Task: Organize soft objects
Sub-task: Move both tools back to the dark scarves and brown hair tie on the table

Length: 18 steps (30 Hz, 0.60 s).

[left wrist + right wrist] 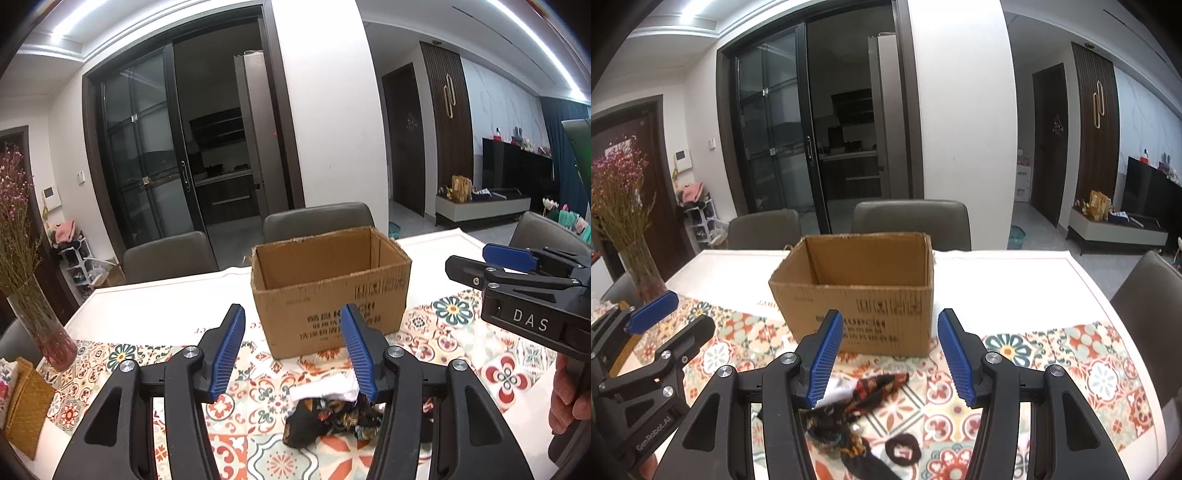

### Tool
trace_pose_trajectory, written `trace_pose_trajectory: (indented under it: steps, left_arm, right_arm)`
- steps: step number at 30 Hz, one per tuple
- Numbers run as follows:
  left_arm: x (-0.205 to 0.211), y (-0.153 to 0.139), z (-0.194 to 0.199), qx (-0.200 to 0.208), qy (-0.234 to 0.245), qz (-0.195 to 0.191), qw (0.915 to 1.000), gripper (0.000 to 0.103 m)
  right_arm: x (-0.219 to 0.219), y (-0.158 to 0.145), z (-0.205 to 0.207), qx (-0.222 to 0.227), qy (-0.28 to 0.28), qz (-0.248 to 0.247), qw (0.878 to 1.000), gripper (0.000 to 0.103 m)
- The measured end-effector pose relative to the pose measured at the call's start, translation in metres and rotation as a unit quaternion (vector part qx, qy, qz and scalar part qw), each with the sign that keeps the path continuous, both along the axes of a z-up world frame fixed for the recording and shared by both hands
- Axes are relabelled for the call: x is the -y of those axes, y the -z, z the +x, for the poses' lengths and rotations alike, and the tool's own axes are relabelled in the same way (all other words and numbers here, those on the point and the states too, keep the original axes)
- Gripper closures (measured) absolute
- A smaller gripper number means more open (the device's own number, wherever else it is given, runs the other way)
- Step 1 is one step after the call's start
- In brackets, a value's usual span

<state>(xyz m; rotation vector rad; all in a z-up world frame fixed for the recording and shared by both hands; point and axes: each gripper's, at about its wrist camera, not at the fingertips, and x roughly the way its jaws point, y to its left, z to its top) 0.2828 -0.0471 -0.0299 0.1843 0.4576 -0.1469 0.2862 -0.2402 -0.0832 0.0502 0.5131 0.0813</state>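
- My left tool (293, 350) hangs over the patterned tablecloth (461, 354) with its blue pads spread and nothing pinched; the heap of soft things lies under and just beyond its right finger, on the near side of the cardboard box (328, 291).
- My right tool (890, 356) is spread as well and grips nothing; it points at the box (857, 295) from the near side.
- The soft things sit on the table (1015, 280) in front of the box, apart from it: a white cloth piece (325, 391) on top of a dark patterned fabric bundle (325, 421); in the right wrist view the patterned fabric (875, 387) trails toward the box.
- A dark hair scrunchie (903, 448) lies alone, nearer to me than the box and just right of the bundle.
- A hand (565, 398) holds the right tool's grip, right of the box in the left wrist view.
- The box stands open-topped and upright on the table; I cannot see its floor.
- A glass vase of dried pink flowers (631, 236) stands well left of the box, and a woven yellow item (27, 406) lies nearer me than the vase.
- Grey chairs (912, 221) stand behind the box at the far table edge, with dark sliding glass doors (798, 136) beyond.
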Motion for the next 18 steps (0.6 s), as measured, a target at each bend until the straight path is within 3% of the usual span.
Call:
trace_pose_trajectory:
  steps: [16,18]
  left_arm:
    - [0.004,0.036,-0.026,-0.053,0.009,0.0,0.9986,0.038]
    - [0.005,0.041,-0.027,-0.06,0.012,0.001,0.9981,0.036]
  right_arm:
    - [0.008,0.043,-0.029,-0.06,0.005,0.008,0.998,0.048]
    - [0.008,0.048,-0.032,-0.066,0.007,0.007,0.998,0.043]
